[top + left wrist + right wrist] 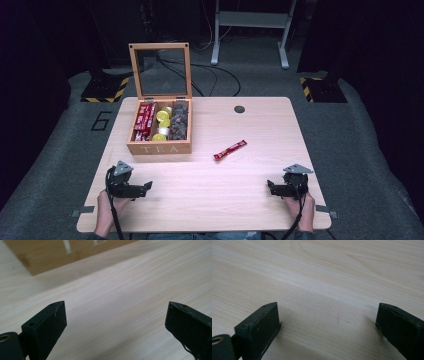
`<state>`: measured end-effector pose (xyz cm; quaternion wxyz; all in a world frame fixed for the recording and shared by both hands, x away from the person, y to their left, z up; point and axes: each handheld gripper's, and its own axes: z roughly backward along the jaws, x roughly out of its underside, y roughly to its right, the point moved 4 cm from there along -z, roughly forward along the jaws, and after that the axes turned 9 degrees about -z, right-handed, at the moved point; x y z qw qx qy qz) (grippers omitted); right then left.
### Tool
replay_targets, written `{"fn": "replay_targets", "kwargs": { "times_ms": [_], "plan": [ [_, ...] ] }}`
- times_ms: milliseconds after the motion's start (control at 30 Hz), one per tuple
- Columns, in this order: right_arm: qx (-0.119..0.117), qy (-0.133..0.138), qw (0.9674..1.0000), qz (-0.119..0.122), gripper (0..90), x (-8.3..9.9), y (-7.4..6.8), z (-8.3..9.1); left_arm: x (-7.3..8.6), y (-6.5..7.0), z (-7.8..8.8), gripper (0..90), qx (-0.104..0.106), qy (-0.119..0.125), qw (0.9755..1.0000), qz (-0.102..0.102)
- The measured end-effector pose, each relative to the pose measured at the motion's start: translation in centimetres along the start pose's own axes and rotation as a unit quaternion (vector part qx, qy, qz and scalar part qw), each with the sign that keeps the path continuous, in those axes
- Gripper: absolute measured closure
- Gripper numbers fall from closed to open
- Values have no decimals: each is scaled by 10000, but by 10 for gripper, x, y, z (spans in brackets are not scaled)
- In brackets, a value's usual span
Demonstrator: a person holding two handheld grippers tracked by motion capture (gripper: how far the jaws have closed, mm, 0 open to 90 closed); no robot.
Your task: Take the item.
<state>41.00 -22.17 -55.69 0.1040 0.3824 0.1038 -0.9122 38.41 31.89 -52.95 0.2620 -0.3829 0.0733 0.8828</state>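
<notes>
Over bare table (210, 190), both tools wide, empty.

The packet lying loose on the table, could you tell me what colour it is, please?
Red, with some small pale marking; the packet shows best in the high view.

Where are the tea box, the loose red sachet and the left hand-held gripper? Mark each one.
tea box (159, 148), high view, on its front wall with the TEA lettering
loose red sachet (230, 149), high view, on its middle
left hand-held gripper (147, 187), high view, between its jaw tips
</notes>
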Motion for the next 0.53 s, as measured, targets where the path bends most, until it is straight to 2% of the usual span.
{"fn": "replay_targets", "kwargs": {
  "times_ms": [67,133,267,367,533],
  "plan": [
    [2,1,10000,-2,42,0,0,0,8,-5,-1,31,-7,-44,9999,136],
    [2,3,10000,-2,42,0,0,0,16,-10,-3,25,-102,-91,9997,220],
    [-4,-4,10000,-5,42,0,0,0,27,-16,-3,21,-121,-16,9989,448],
    [-4,-5,10000,-8,42,0,0,0,31,-19,-4,17,-213,38,9984,519],
    [17,-24,10000,-46,29,0,0,0,35,-20,-5,11,-291,12,9985,464]
  ]
}}
